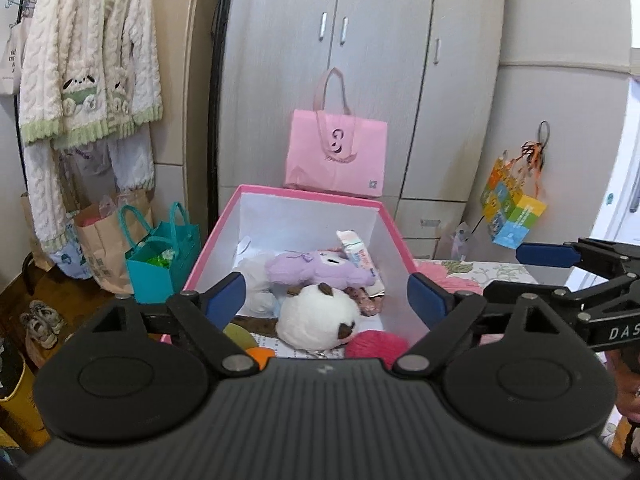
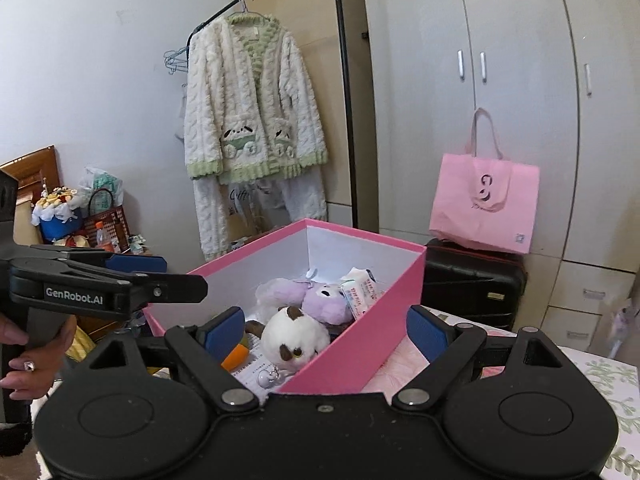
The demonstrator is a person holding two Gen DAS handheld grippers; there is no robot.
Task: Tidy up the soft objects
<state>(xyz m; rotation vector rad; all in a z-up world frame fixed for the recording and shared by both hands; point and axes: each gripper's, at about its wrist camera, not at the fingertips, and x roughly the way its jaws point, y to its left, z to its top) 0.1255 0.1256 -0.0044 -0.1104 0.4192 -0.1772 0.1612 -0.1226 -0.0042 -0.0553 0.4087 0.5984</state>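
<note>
A pink box (image 1: 394, 224) with a white inside stands open in front of me; it also shows in the right wrist view (image 2: 360, 336). Inside lie a white plush with brown ears (image 1: 318, 316) (image 2: 294, 338), a purple plush (image 1: 316, 268) (image 2: 320, 298), a tissue pack (image 1: 358, 252) (image 2: 360, 288), a pink yarn ball (image 1: 376, 344) and an orange item (image 2: 236, 356). My left gripper (image 1: 326, 300) is open and empty, above the box's near end. My right gripper (image 2: 326, 330) is open and empty, over the box's near right wall. The right gripper also shows at the right of the left wrist view (image 1: 560, 256).
A pink tote bag (image 1: 336, 152) (image 2: 486, 204) stands behind the box on a black suitcase (image 2: 472, 284) before a grey wardrobe (image 1: 380, 60). A fluffy cardigan (image 2: 252, 104) hangs on a rack at left. A teal bag (image 1: 162, 258) and paper bags sit on the floor. Floral bedding (image 2: 608, 384) lies at right.
</note>
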